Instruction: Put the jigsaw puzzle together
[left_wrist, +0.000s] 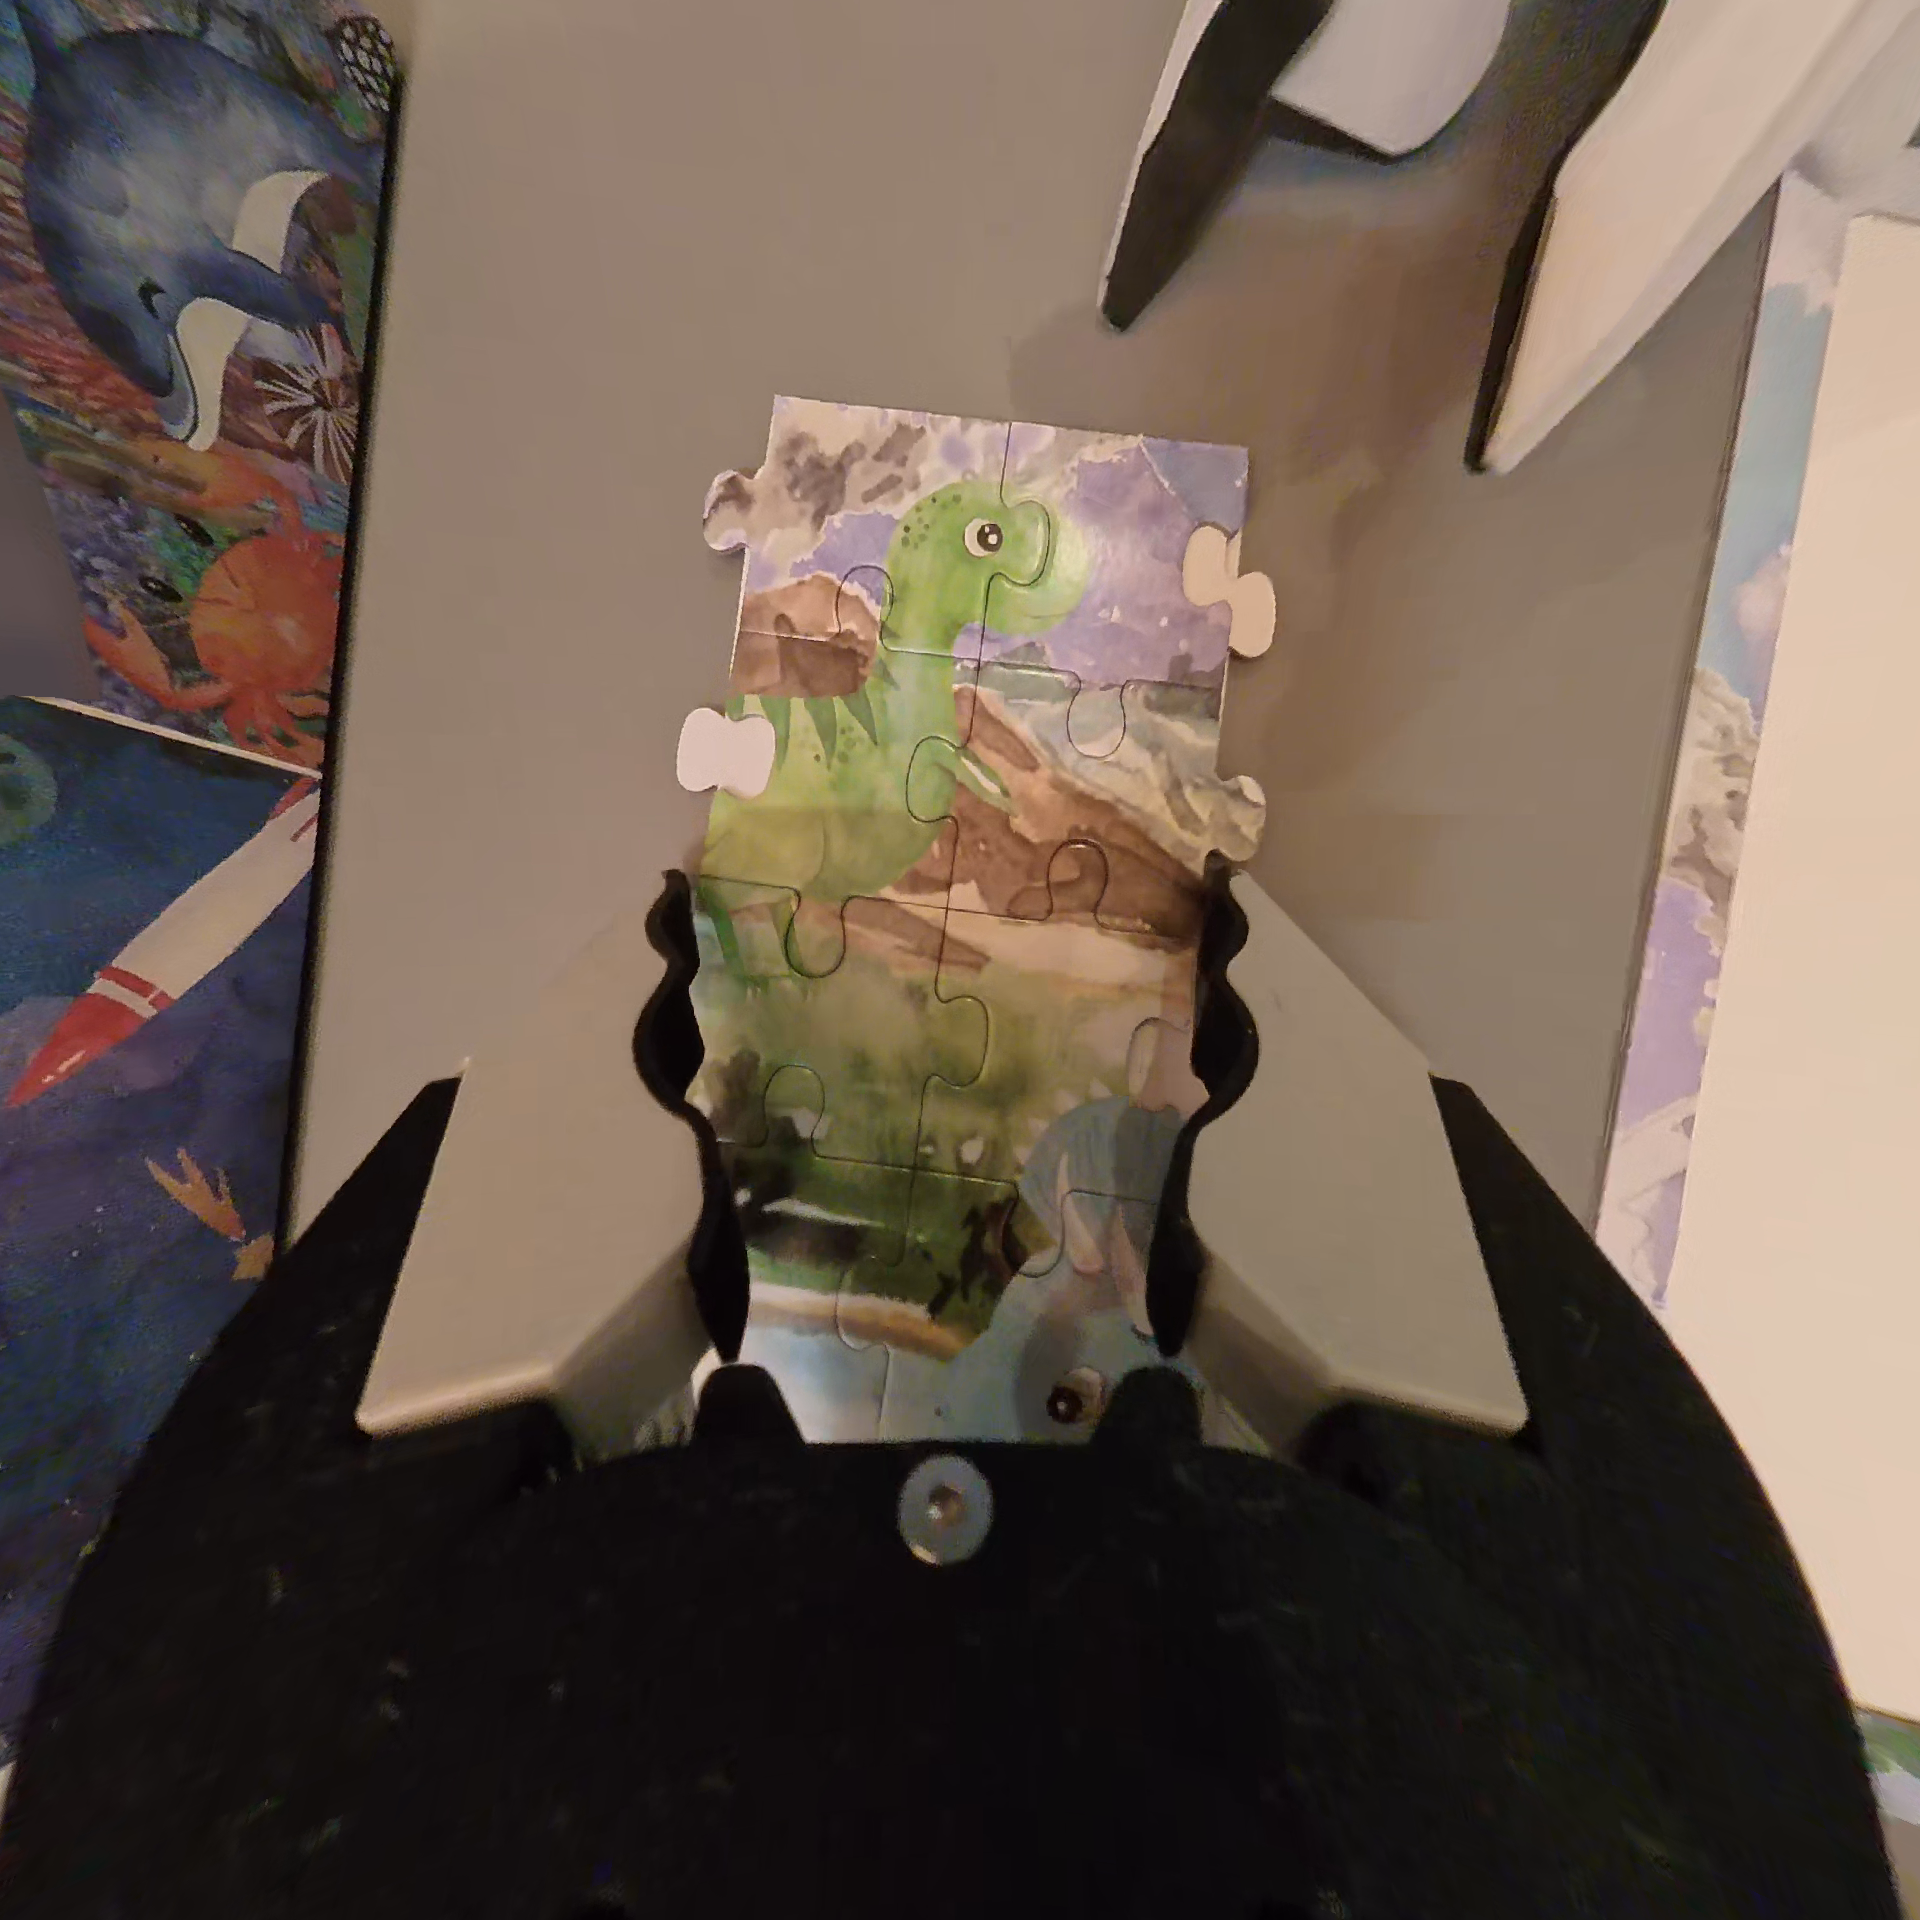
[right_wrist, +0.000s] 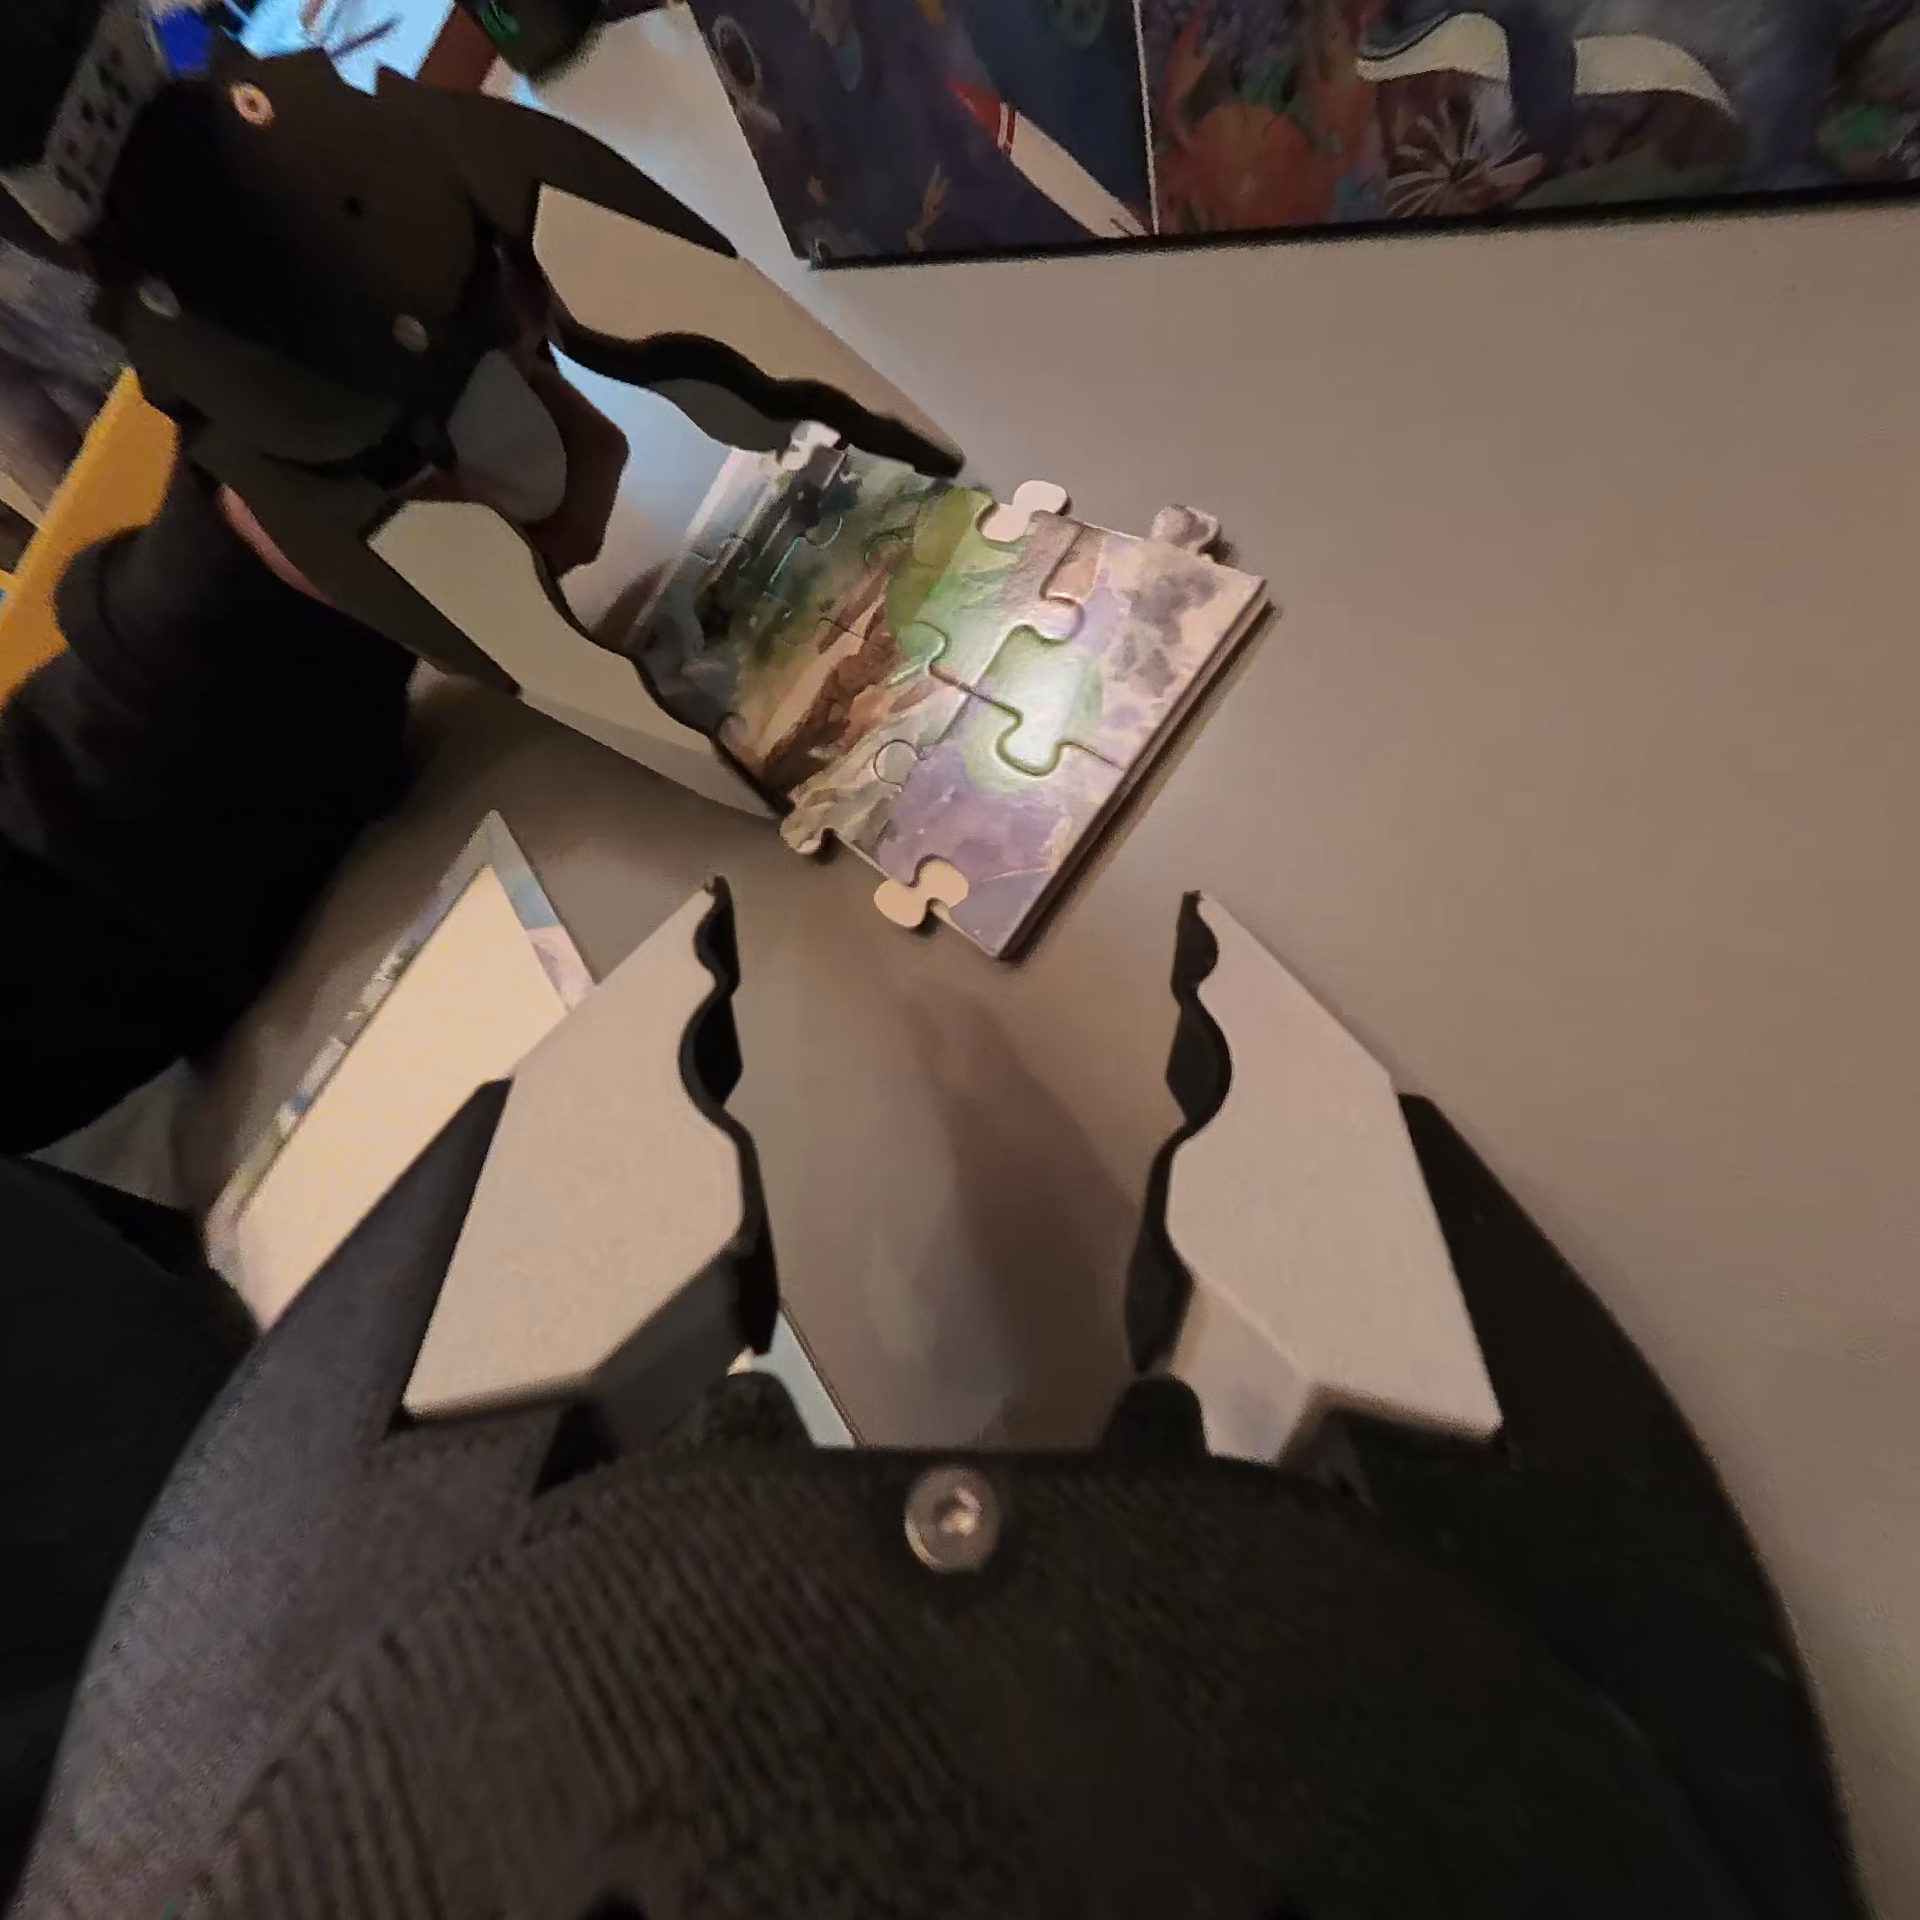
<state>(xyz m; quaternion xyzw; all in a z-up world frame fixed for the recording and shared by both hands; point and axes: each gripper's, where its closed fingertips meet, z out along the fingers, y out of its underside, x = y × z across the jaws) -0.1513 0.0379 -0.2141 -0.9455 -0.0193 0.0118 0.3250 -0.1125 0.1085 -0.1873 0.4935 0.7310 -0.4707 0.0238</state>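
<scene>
Puzzle block (left_wrist: 966, 831) near end hidden behind left tongs (left_wrist: 951, 883).

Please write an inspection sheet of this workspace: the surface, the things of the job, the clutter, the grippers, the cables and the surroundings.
Surface: grey table, smooth, bare around the work.
Job's things: joined dinosaur puzzle section lies flat; blank white tabs stick out at two sides. It seems to rest on a second layer.
Clutter: sea-animal picture board and rocket picture board at the left; white tray with a printed border at the right.
Grippers: left gripper fingers straddle the section's edges; grip cannot be told. Right gripper open, empty, short of the section.
Cables: nothing seen.
Surroundings: yellow object, blurred.
</scene>
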